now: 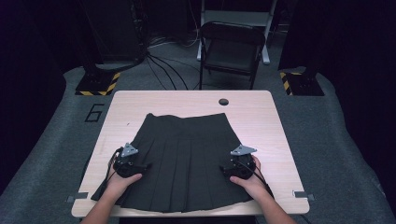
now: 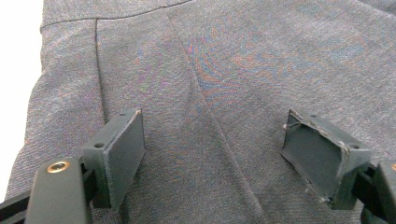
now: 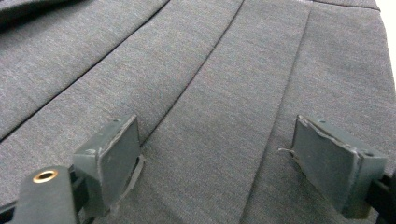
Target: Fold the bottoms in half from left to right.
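Observation:
A dark grey pleated skirt (image 1: 184, 154) lies flat on the light wooden table (image 1: 261, 116), waistband toward the far side and hem at the near edge. My left gripper (image 1: 127, 161) rests over the skirt's left side, held by a hand. Its jaws stand wide apart above the cloth (image 2: 205, 93), with nothing pinched between them. My right gripper (image 1: 238, 161) sits over the skirt's right side in the other hand. Its jaws are also spread open just over the pleats (image 3: 219, 107), holding nothing.
A round cable hole (image 1: 223, 101) is in the table near its far edge. A dark folding chair (image 1: 231, 46) stands behind the table, with cables on the floor (image 1: 163, 65). Yellow-black striped stand bases (image 1: 98, 84) flank the far corners.

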`<state>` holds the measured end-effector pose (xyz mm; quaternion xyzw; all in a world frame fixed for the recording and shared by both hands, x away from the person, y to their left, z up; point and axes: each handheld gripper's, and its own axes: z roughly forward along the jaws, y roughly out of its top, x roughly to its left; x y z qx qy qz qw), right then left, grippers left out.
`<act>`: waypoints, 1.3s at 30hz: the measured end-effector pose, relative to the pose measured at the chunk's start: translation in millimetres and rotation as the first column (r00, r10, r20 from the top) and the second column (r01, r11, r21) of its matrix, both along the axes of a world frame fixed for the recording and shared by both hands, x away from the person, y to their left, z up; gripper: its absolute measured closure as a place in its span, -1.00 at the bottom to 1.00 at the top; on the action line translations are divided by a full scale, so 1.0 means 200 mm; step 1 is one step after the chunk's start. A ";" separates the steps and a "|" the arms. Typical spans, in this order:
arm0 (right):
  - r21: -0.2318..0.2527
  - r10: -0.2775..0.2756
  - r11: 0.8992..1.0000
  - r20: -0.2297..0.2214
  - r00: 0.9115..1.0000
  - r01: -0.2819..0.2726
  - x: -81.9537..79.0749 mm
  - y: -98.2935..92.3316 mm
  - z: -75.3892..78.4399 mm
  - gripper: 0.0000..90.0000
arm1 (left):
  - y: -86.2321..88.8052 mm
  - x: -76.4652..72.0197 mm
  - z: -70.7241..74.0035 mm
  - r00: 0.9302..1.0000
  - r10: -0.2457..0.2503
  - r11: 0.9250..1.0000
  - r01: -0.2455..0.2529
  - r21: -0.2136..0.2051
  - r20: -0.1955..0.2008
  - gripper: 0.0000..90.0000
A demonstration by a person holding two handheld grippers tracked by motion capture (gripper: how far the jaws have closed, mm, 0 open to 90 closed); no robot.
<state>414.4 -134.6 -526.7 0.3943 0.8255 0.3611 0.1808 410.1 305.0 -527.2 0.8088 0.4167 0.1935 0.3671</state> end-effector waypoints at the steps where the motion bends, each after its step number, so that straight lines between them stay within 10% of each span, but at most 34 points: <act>1: 0.002 -0.005 1.000 -0.001 1.000 0.005 0.00 0.00 0.00 -0.68 | 0.00 0.00 0.00 1.000 0.001 1.000 -0.001 0.000 0.000 -0.55; 39: 0.008 0.001 1.000 -0.003 1.000 -0.001 -0.01 -0.01 0.00 -0.59 | 0.06 -0.01 0.04 0.995 0.085 0.993 -0.089 -0.075 -0.058 -0.26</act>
